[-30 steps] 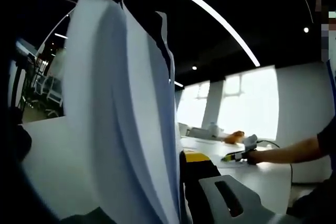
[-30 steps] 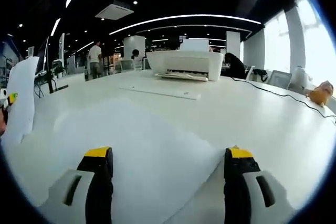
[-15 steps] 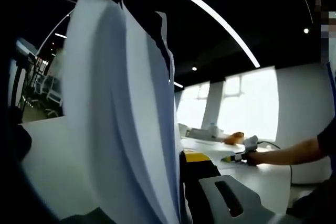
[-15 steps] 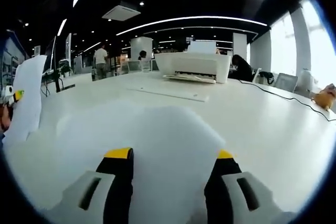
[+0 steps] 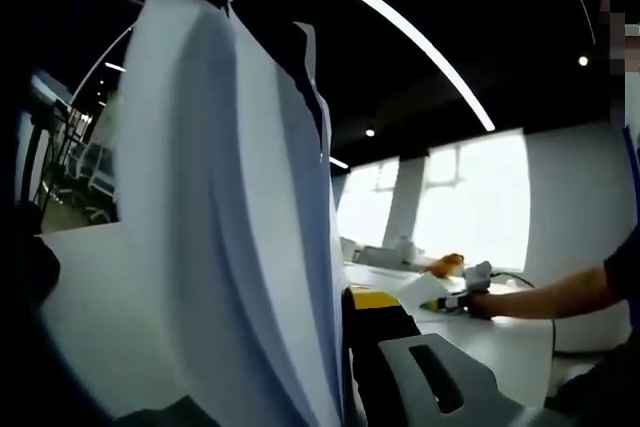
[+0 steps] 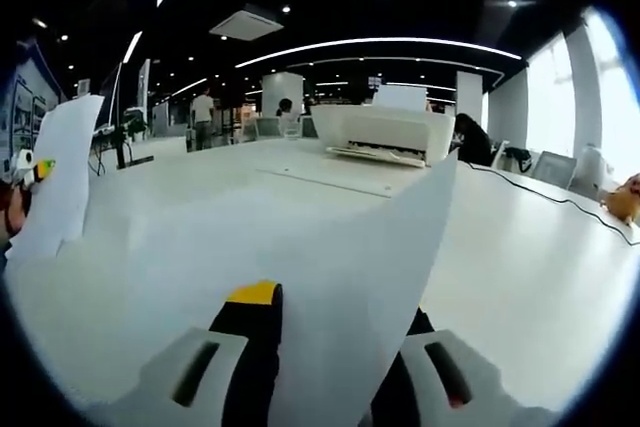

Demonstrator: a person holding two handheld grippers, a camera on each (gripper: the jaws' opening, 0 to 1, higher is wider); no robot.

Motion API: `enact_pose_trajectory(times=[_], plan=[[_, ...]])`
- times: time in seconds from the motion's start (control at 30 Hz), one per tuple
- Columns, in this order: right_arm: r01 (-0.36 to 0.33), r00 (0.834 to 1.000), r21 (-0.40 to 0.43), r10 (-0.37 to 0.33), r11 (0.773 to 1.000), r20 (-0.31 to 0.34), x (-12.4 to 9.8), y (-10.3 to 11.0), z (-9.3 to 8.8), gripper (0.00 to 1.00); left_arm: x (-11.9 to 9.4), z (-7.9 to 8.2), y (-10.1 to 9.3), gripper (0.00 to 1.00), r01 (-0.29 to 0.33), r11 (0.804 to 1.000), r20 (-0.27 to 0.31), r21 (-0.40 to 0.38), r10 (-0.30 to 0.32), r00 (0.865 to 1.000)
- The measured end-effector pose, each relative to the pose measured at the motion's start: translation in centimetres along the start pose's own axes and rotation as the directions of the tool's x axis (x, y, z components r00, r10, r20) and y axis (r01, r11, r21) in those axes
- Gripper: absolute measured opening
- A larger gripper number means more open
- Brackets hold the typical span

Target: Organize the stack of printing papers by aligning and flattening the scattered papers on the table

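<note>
Papers are partly gathered, not yet squared. In the left gripper view the left gripper point(image 5: 345, 367) holds a stack point(image 5: 235, 207) upright, jaws closed on its lower edge — the long axis runs up and the sheets fan apart a little at the top. So the aligning is not finished.

In the right gripper view the right gripper point(image 6: 335, 347) has its jaws narrow and pinches one sheet point(image 6: 330, 247) near its close edge. The sheet rises off the table point(image 6: 520, 247), its far right corner lifted and pointing up toward the printer point(image 6: 385, 132); its long axis runs away from the gripper. One more sheet point(image 6: 330, 175) lies flat in front of the printer.

I judge that what is left is to join the loose sheets to the stack, tap the edges even and lay it flat.
</note>
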State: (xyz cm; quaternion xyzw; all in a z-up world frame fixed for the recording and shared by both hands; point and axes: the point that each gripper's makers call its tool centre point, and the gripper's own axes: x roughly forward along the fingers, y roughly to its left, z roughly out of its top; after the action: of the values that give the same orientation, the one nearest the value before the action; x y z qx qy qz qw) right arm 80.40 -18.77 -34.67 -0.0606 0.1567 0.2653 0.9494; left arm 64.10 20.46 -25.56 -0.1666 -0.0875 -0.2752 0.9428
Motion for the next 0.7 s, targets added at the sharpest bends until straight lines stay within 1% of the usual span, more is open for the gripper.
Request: enact_pose_trajectory(times=[0.03, 0.07, 0.1, 0.2, 0.23, 0.43, 0.7], plan=[[-0.001, 1.000, -0.001, 0.001, 1.000, 0.000, -0.1, 0.2, 0.0, 0.26, 0.0, 0.0, 0.0, 0.07, 0.000, 1.000, 0.000, 0.000, 0.000, 1.000], [-0.002, 1.000, 0.001, 0.002, 1.000, -0.001, 0.4, -0.7, -0.1, 0.25, 0.0, 0.0, 0.0, 0.07, 0.000, 1.000, -0.001, 0.001, 0.000, 1.000], [-0.003, 1.000, -0.004, 0.003, 1.000, 0.000, 0.6, -1.1, -0.1, 0.25, 0.0, 0.0, 0.0, 0.07, 0.001, 1.000, -0.002, 0.002, -0.001, 1.000], [0.001, 1.000, -0.005, -0.001, 1.000, -0.002, 0.4, -0.9, 0.0, 0.23, 0.0, 0.0, 0.1, 0.07, -0.001, 1.000, -0.002, 0.001, 0.001, 1.000], [0.002, 1.000, -0.001, -0.002, 1.000, -0.005, 0.3, -0.8, -0.1, 0.20, 0.0, 0.0, 0.1, 0.07, -0.001, 1.000, -0.001, 0.001, 0.001, 1.000], [0.004, 1.000, 0.041, -0.004, 0.999, -0.005, -0.5, -0.2, 0.0, 0.13, 0.0, 0.0, 0.2, 0.07, -0.002, 1.000, -0.001, 0.003, 0.002, 1.000], [-0.003, 1.000, 0.107, 0.001, 0.994, 0.017, -1.7, 0.9, 0.2, 0.04, 0.0, 0.0, 0.2, 0.07, -0.004, 1.000, 0.000, 0.003, 0.004, 1.000]])
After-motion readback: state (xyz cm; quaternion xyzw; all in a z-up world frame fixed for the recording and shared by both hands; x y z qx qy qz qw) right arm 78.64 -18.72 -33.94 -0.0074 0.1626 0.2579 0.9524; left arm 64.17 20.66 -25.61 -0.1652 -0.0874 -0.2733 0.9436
